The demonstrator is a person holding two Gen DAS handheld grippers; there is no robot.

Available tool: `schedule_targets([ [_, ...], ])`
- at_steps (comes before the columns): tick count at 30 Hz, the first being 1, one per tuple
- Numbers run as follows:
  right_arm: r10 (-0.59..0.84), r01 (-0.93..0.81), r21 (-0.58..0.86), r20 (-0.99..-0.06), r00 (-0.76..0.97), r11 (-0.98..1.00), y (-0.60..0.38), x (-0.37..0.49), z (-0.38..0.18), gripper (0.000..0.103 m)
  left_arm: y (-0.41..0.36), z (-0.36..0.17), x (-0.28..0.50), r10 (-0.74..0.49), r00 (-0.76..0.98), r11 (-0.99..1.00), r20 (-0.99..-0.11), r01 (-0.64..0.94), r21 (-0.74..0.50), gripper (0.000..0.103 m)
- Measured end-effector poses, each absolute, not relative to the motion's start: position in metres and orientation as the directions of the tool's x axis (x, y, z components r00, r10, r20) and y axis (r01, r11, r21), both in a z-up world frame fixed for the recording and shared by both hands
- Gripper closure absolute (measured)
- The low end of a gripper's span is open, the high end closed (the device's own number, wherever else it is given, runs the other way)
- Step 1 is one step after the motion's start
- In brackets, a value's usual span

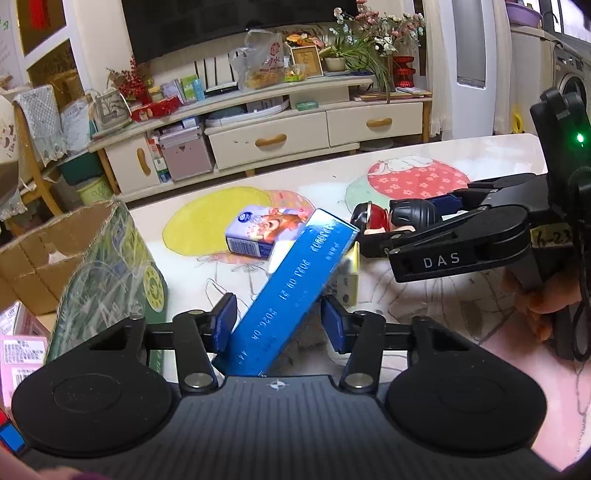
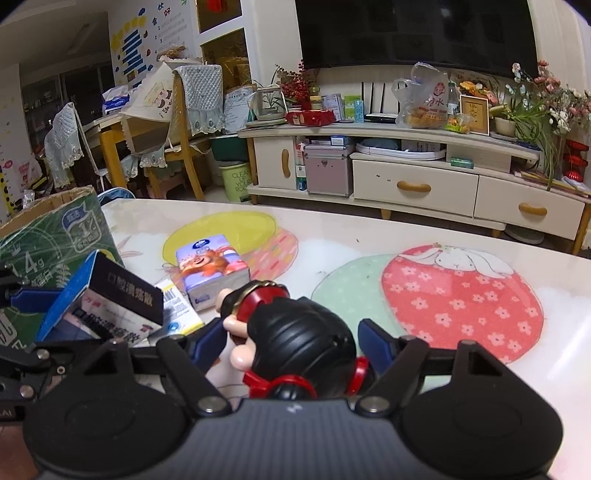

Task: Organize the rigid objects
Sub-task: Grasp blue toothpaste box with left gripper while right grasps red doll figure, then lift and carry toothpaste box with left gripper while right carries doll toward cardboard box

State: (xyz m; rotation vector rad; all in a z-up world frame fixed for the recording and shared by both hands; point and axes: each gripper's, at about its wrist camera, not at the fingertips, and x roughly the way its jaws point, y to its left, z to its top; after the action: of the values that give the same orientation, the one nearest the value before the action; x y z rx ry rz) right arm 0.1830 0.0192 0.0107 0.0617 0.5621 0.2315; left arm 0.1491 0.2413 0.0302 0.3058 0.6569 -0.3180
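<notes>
Surface [image 2: 332,236] carries green carton [image 2: 55,243] at 9 o'clock. Left gripper [image 1: 279,321]: jaws flank tilted blue box [image 1: 295,280], contact unclear. Right gripper [image 2: 291,339]: jaws flank black-haired figurine [image 2: 295,339], right gap visible. Tissue pack [image 2: 210,269] centre.

Living room, dim indoor light. Cream TV cabinet [image 2: 413,184] with wooden drawer handles beneath a dark wall-mounted television [image 2: 413,33]; potted plants [image 2: 532,114] at right; cloth-draped wooden chairs [image 2: 184,122] at left; washing machine [image 1: 570,79] at far right.
</notes>
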Motion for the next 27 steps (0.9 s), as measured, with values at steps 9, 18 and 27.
schedule_targets([
  [9,0.181,-0.136,0.124,-0.52,0.835,0.983,0.012,0.162,0.009,0.026,0.233,0.022,0.136,-0.172,0.748,0.907,-0.641,0.374,0.193,0.054],
  [18,0.13,-0.08,0.118,-0.519,0.845,0.99,0.015,0.128,0.009,0.033,0.238,0.028,0.124,-0.151,0.741,0.946,-0.654,0.3,0.122,0.071],
  [27,0.102,-0.056,0.102,-0.537,0.837,0.993,0.024,0.095,0.011,0.033,0.239,0.031,0.112,-0.202,0.691,0.955,-0.694,0.297,0.019,0.073],
])
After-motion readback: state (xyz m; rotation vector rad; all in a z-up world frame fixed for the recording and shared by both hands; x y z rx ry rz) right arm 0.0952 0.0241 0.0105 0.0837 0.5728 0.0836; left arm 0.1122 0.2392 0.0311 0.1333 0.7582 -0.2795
